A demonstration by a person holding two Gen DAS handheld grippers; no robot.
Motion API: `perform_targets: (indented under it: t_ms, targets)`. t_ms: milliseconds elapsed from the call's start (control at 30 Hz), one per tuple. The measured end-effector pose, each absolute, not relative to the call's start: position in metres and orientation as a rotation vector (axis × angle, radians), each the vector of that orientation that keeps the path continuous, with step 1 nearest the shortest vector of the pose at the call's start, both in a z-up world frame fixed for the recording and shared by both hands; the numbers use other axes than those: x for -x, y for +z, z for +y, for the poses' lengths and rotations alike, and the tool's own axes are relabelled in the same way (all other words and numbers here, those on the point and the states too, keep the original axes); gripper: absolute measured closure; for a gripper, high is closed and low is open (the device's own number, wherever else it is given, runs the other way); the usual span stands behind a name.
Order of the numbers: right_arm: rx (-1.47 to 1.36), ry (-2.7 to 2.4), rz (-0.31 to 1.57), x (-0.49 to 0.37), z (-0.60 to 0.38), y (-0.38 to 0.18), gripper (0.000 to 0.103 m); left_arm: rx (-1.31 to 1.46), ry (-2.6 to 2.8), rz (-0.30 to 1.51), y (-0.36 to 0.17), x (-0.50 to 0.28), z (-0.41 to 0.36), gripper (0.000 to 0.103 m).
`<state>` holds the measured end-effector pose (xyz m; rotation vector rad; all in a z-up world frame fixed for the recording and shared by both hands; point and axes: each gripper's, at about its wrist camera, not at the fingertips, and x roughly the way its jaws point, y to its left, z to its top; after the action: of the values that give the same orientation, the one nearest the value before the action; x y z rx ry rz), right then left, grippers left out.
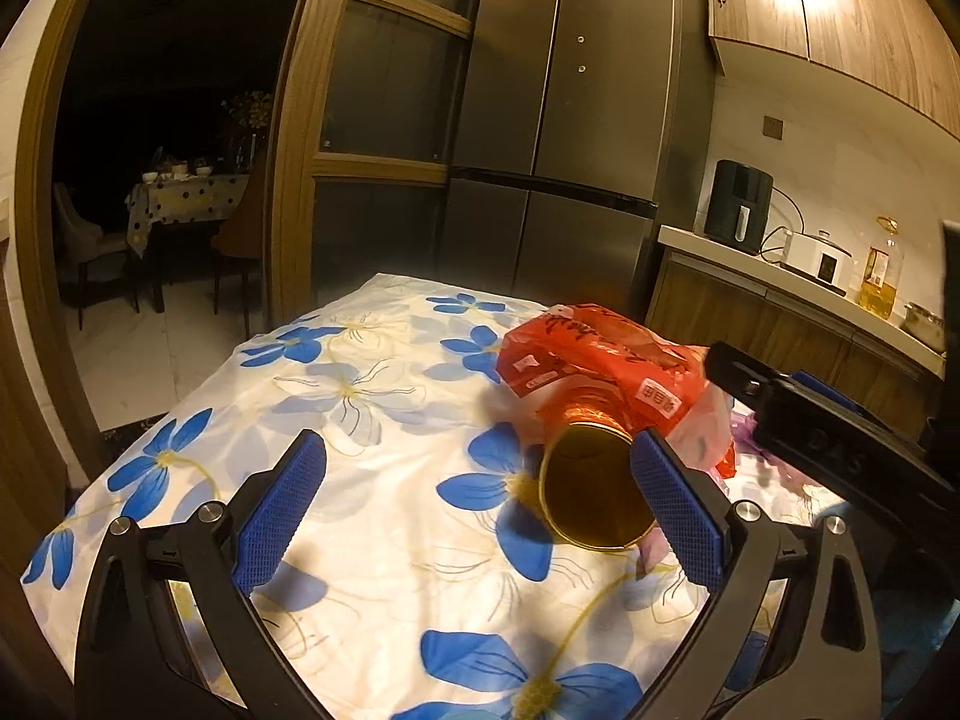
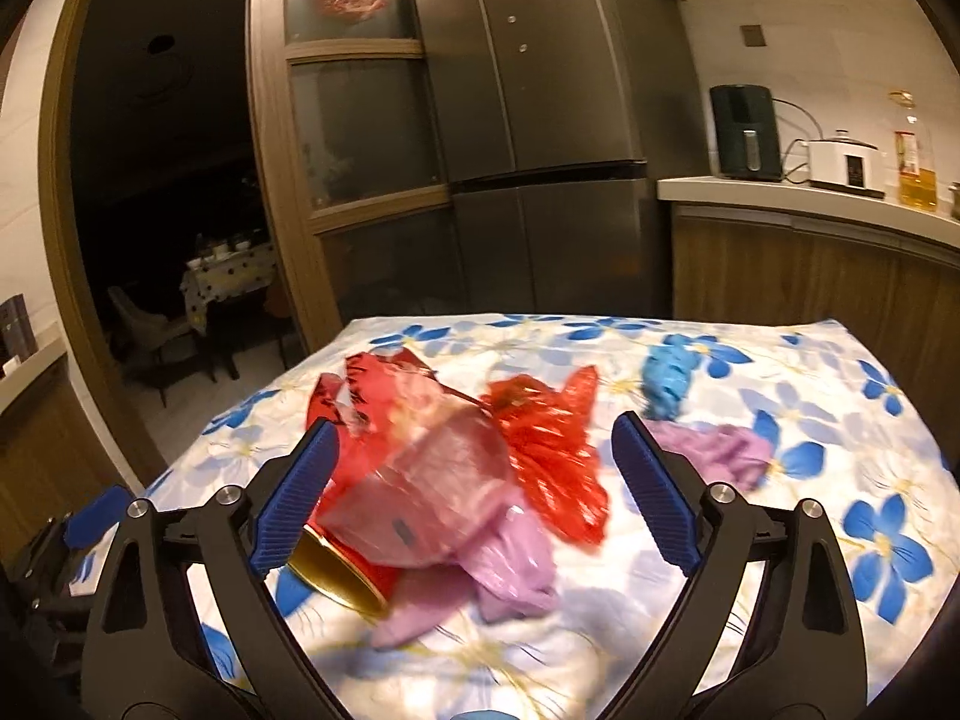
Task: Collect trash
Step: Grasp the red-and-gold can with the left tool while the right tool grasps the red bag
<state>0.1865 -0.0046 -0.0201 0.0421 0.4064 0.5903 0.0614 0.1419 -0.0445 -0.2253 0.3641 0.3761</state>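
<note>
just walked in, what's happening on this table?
Trash pickup, early stage. Both grippers, left and right, are open above a floral cloth, holding nothing. A gold can lies on its side, partly inside a red bag. Purple and blue wrappers are loose.

Black frames, blue ribbed jaws

The left wrist view looks forward and down along the left gripper [image 1: 477, 486], close over the desk with the white, blue-flowered cloth [image 1: 372, 396], towards its far edge. The right wrist view does likewise along the right gripper [image 2: 474, 477]. Both share the cloth, the gold-rimmed red can [image 1: 591, 480] [image 2: 342, 570] and the tall grey steel fridge [image 1: 576, 120] [image 2: 540, 90].
</note>
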Motion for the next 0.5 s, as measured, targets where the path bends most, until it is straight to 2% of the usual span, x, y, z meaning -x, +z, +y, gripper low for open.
perform_targets:
  t_ms: [200, 267, 400, 500]
  targets:
    - [-0.018, 0.605, 0.447, -0.197, 0.015, -0.029, 0.011, 0.241, 0.355, 0.372, -0.045, -0.063, 0.147, 0.006]
    - [-0.002, 0.604, 0.445, -0.196, 0.017, -0.031, 0.017, 0.244, 0.346, 0.382, -0.046, -0.065, 0.148, 0.006]
    - [0.026, 0.592, 0.462, -0.198, 0.018, -0.036, 0.049, 0.232, 0.332, 0.411, -0.049, -0.073, 0.147, 0.006]
    - [0.021, 0.589, 0.469, -0.199, 0.013, -0.039, 0.061, 0.224, 0.328, 0.421, -0.05, -0.075, 0.144, 0.006]
